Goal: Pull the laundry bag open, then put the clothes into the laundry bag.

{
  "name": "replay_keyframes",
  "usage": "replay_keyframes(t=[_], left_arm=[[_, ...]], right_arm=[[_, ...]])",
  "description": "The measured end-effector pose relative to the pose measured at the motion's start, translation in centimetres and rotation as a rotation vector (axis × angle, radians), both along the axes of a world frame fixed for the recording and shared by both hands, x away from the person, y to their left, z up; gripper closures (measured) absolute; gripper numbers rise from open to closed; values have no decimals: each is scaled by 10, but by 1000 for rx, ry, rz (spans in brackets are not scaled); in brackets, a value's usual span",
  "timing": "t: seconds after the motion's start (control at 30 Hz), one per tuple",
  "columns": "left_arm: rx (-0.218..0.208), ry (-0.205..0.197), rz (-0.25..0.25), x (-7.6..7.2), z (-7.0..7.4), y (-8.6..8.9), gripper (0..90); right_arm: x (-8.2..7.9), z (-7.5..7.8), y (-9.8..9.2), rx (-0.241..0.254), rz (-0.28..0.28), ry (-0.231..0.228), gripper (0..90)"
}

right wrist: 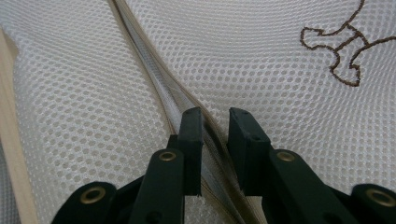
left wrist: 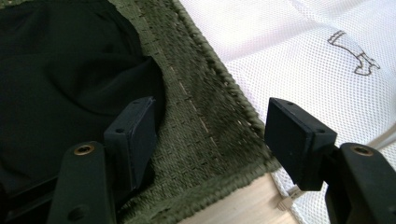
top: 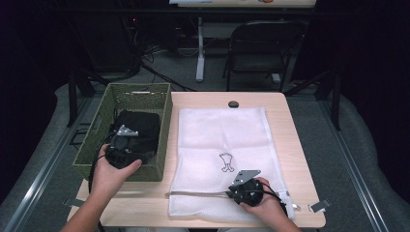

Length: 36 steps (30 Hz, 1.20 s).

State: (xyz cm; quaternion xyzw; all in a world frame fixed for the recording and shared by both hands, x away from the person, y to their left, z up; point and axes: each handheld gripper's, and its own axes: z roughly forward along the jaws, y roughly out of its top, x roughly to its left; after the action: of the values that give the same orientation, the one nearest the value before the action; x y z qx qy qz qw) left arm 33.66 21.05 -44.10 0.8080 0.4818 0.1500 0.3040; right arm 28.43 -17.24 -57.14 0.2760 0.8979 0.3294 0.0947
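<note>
A green woven basket (top: 96,140) stands at the table's left with a black cloth (top: 140,125) inside it. My left gripper (top: 133,151) is low in the basket's near right corner. In the left gripper view it (left wrist: 210,121) is open and straddles the basket wall (left wrist: 196,107), one jaw over the black cloth (left wrist: 60,79), the other over the white mesh bag (left wrist: 289,46). The mesh bag (top: 222,130) lies flat beside the basket. My right gripper (top: 231,194) sits at the bag's near edge. In its own view it (right wrist: 215,119) is shut on the zipper band of the mesh (right wrist: 261,70).
The wooden table (top: 295,145) ends just right of the bag. A small dark object (top: 233,104) lies at the table's far edge. A metal clip (top: 319,205) sits at the near right corner. A folding chair (top: 261,48) stands beyond the table.
</note>
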Motion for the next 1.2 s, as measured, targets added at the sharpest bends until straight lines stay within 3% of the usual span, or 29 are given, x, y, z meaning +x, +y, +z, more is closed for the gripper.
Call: replay_keyframes(t=[0.37, 1.2], left_arm=[[8, 12, 50, 15, -2, 5, 344], [9, 58, 82, 43, 1, 11, 345]], right_arm=[[0, 0, -1, 9, -2, 2, 751], [0, -1, -1, 8, -3, 0, 750]])
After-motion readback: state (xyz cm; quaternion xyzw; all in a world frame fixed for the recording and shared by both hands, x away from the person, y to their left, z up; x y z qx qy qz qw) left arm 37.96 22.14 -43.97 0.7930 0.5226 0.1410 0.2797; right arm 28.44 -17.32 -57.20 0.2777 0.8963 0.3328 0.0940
